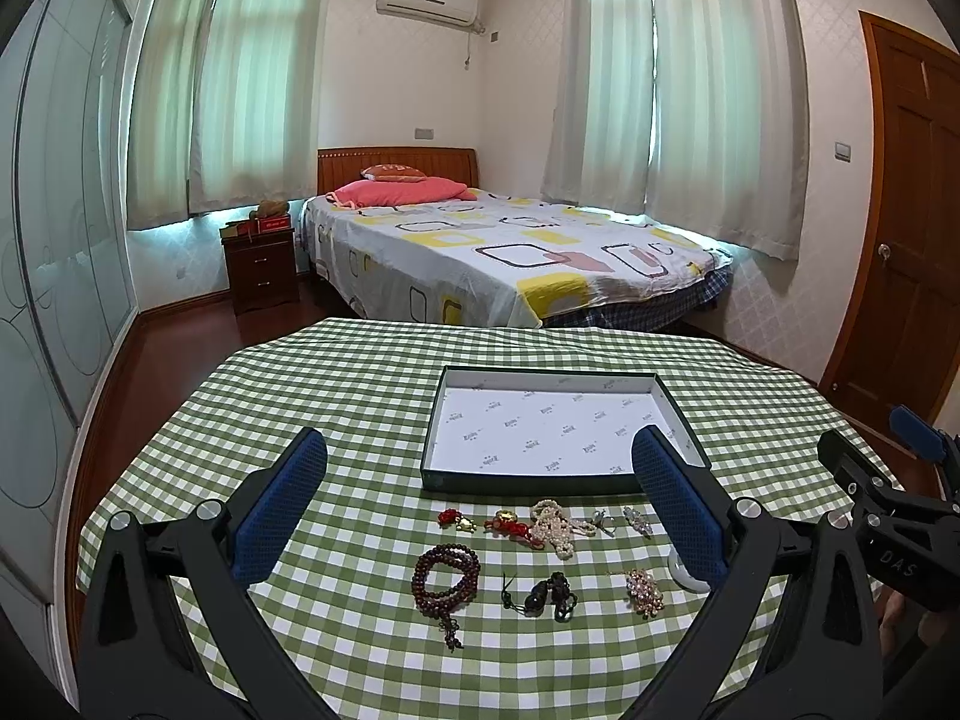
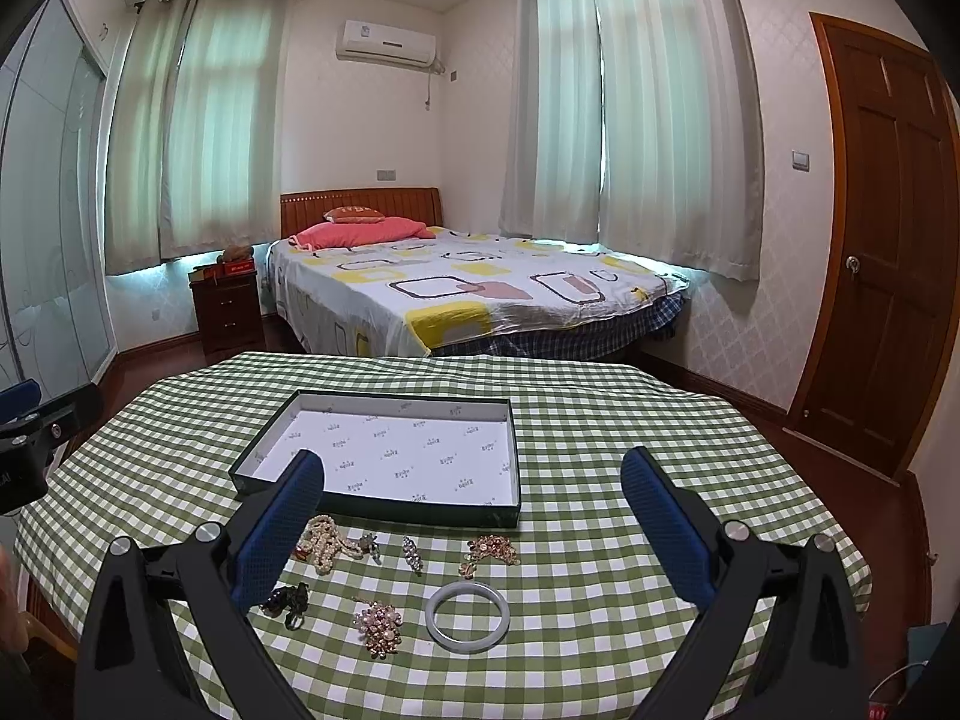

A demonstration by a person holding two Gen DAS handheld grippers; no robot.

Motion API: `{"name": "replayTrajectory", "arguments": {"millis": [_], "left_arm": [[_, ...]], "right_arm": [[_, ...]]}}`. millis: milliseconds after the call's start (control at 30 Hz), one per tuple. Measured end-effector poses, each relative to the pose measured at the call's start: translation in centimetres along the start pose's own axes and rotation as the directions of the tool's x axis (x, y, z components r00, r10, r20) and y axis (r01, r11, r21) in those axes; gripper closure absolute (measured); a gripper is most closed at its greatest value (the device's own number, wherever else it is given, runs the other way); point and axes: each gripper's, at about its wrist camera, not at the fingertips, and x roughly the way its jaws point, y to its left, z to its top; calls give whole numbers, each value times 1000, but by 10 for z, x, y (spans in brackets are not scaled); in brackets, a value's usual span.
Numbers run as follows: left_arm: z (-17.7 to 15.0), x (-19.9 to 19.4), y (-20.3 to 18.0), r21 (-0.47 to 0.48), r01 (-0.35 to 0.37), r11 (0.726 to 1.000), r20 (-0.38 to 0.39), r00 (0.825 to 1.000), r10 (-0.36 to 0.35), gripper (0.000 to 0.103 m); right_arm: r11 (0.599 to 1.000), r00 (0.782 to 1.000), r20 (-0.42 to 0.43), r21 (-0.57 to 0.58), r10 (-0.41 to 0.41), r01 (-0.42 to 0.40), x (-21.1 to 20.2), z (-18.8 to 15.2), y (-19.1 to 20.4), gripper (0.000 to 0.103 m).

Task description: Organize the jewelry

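Note:
A shallow dark box (image 1: 678, 408) with a white lining sits mid-table, with nothing in it; it also shows in the right wrist view (image 2: 510, 420). In front of it lie a brown bead bracelet (image 1: 445, 577), a black charm (image 1: 549, 595), a pearl necklace (image 1: 555, 525), red-and-gold charms (image 1: 507, 525), a crystal brooch (image 1: 645, 591) and small silver pieces (image 1: 637, 519). The right wrist view adds a pale jade bangle (image 2: 467, 617) and a gold chain (image 2: 492, 551). My left gripper (image 1: 480, 501) is open above the jewelry. My right gripper (image 2: 473, 513) is open above the bangle.
The table has a green checked cloth (image 1: 336, 396) and drops off at its far edge (image 2: 420, 360). Behind stands a bed (image 1: 510, 258), a nightstand (image 1: 262, 267) and a wooden door (image 2: 888, 252) at right. The other gripper shows at each view's side.

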Motion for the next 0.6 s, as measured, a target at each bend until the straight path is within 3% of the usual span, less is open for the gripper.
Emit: {"name": "replayTrajectory", "arguments": {"millis": [600], "left_arm": [[-1,-1,1,-5,0,1000,0,1000,0,4]], "right_arm": [[1000,1000,6,0,0,0,0,-2,1,6]]}}
